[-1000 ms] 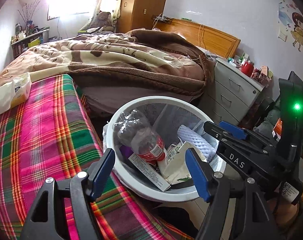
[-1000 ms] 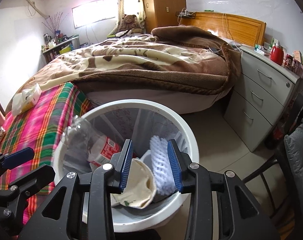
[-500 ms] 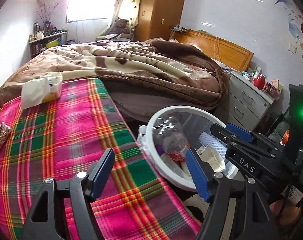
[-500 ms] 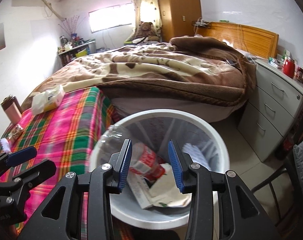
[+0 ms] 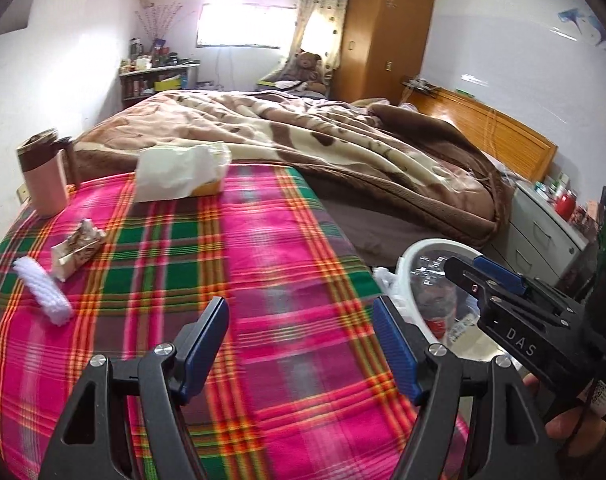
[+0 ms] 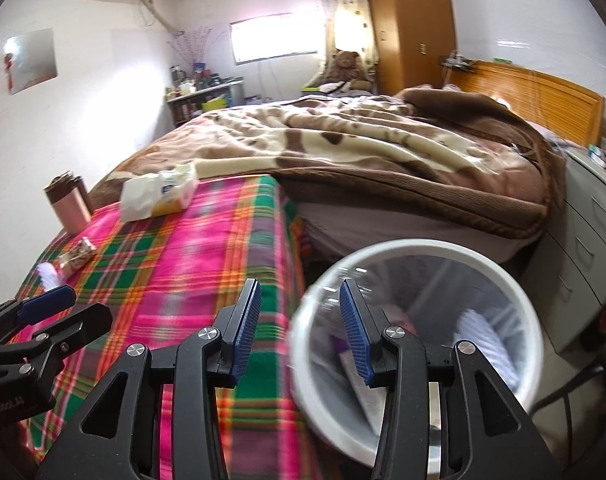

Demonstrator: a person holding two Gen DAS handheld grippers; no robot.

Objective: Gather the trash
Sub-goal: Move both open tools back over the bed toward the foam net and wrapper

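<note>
A white trash bin [image 5: 413, 260] [image 6: 423, 249] stands on the floor by the right edge of the plaid-covered table [image 5: 263, 280] [image 6: 191, 264], with a bottle, cartons and a white foam sleeve inside. On the table's far left lie a white foam net sleeve [image 5: 43, 296] [image 6: 49, 274] and a crumpled brown-and-white wrapper [image 5: 77, 248] [image 6: 77, 256]. My left gripper [image 5: 301, 320] [image 6: 87, 304] hangs open over the middle of the cloth, empty. My right gripper [image 6: 299, 300] [image 5: 463, 266] is over the table edge and bin rim; its jaws are opening with nothing between them.
A tissue pack [image 5: 179, 174] [image 6: 159, 196] and a pink cup [image 5: 43, 176] [image 6: 69, 204] stand at the table's far end. Beyond lies a bed with a brown blanket [image 5: 323, 152]. Grey drawers [image 6: 591, 248] stand to the right of the bin.
Both views have swung left, from over the bin to over the plaid table. The foam sleeve, wrapper and cup have come into sight. The right jaws have widened a little.
</note>
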